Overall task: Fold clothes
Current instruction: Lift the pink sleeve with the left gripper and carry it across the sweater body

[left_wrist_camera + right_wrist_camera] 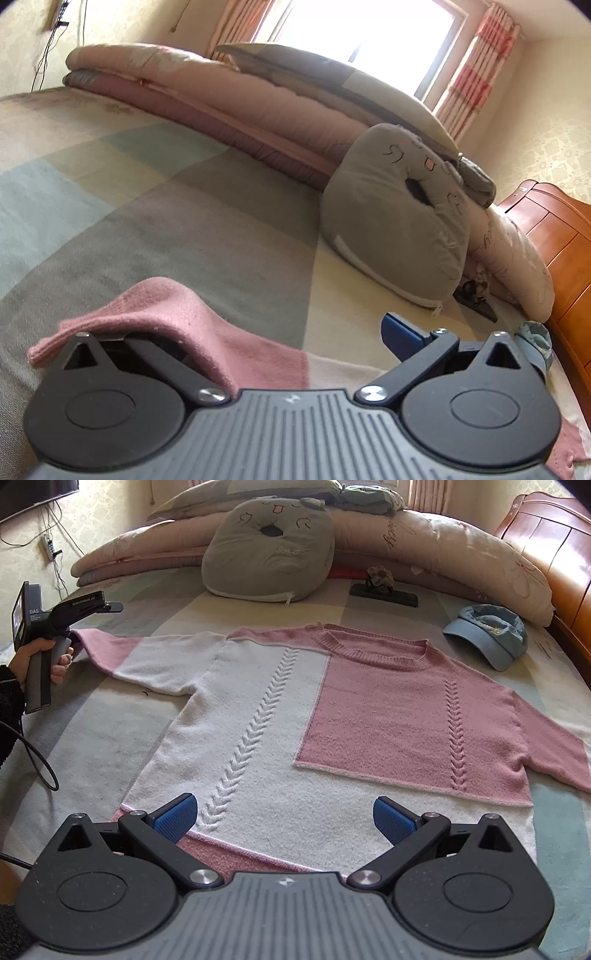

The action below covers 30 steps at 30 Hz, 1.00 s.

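So I'm looking through the right wrist cam and it's giving me the whole picture: the pink and white sweater (295, 716) is lying flat, front up, on the checked bedspread (92, 738), neckline pointing away toward the cat cushion (269, 550). The right gripper (282, 818) is hovering over the hem with its jaws wide apart, nothing between them. Off at the far left I'm seeing the left gripper (79, 611) in a hand (35, 661), sitting right at the pink cuff (98, 644).

The left cam is showing none of that layout, just the cuff up close, draping over its left finger and hiding it. Only the right blue pad (402, 330) is showing, so I honestly can't tell how its jaws are standing. The blue cap (487, 635) is getting mostly cut off there too.
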Available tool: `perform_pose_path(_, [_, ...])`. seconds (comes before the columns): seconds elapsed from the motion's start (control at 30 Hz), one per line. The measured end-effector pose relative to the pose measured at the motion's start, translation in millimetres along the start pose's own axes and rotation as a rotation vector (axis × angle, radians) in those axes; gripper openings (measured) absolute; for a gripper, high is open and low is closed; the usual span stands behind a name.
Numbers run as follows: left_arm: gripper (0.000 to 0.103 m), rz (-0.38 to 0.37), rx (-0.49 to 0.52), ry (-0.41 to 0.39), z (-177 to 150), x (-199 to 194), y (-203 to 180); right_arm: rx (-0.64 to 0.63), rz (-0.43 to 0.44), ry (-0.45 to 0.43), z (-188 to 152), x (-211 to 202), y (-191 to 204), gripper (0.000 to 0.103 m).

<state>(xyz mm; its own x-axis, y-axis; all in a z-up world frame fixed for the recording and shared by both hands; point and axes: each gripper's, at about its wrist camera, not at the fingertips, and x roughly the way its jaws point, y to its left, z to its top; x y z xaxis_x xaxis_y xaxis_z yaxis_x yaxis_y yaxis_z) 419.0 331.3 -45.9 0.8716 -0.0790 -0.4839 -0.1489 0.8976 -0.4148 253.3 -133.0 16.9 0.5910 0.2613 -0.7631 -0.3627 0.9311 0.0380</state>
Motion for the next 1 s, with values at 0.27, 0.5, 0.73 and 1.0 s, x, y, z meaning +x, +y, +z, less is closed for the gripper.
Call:
perform_pose_path(0.27, [0.102, -0.004, 0.015, -0.045, 3.1, -13.7, -26.5, 0.0, 0.039, -0.035, -2.6, -7.5, -15.0, 0.103])
perform_pose_path(0.5, [0.102, -0.014, 0.06, -0.089, 0.6, -27.3, -63.7, 0.022, 0.078, -0.062, -6.2, -15.1, -38.4, 0.103])
perform_pose_path(0.73, [0.102, -0.037, 0.109, -0.113, -6.6, -41.0, -105.7, 0.041, 0.135, -0.076, -8.1, -14.9, -58.0, 0.103])
perform_pose_path(1.0, [0.102, -0.052, 0.181, -0.106, -15.7, -44.9, -157.6, 0.043, 0.162, -0.088, -17.5, -21.4, -76.2, 0.103])
